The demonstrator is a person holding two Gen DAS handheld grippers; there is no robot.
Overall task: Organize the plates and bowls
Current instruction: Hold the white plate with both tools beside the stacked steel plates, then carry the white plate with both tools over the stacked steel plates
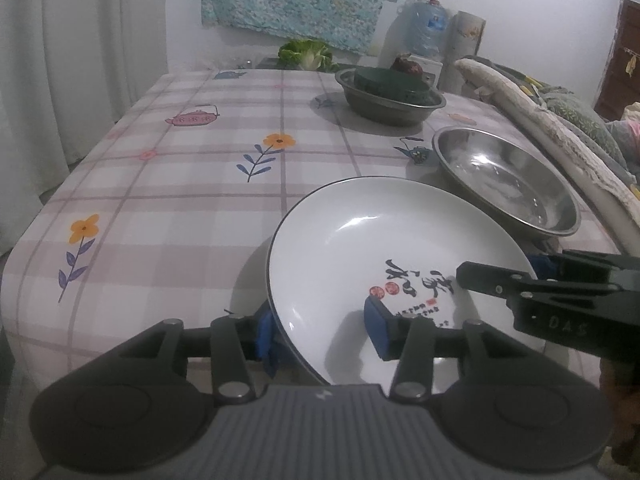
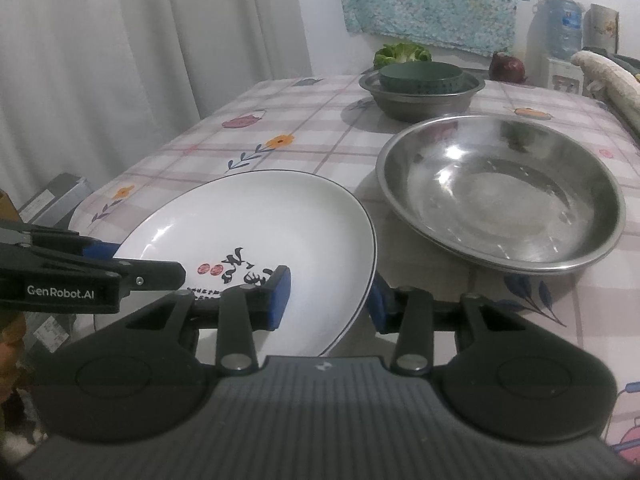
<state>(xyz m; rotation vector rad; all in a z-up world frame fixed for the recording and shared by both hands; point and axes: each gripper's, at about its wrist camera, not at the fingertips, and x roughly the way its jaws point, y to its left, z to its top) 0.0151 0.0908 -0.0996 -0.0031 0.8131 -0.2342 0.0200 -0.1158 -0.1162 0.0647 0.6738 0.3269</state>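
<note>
Left wrist view: left gripper [image 1: 324, 338] astride the near left rim of the white plate [image 1: 360, 248], blue fingers [image 1: 378, 332] apart, one inside the dish, the other outside under the rim; visible gap at the inner pad, so no clamp.
Right wrist view: right gripper [image 2: 330, 298] astride the near right rim of the same plate, fingers [image 2: 280, 296] apart, left one over the plate's face, right one outside the rim; no squeeze to be seen.
Plate: near edge of the counter [image 1: 168, 184], black-lined rim, black script and red seals on its near half; whether flat or tilted, cannot tell.
Crossing: each gripper's black finger reaching across the plate in the other's view, tips close over the printed part.
Right of plate: wide steel basin [image 2: 500, 196], empty, just beside the plate's rim, apart from it.
Behind: smaller steel bowl [image 2: 420, 100] holding a dark green round dish [image 2: 422, 76], well back on the counter.
Far edge: leafy greens [image 2: 402, 53], red onion [image 2: 508, 67], water jug [image 2: 562, 28].
Right side: rolled cloths and bedding [image 1: 532, 120] along the counter's edge.
Left side: white curtain [image 1: 60, 60] beside the counter's left edge.
Open room: checked cloth bare left of and beyond the plate, up to the steel bowl.
</note>
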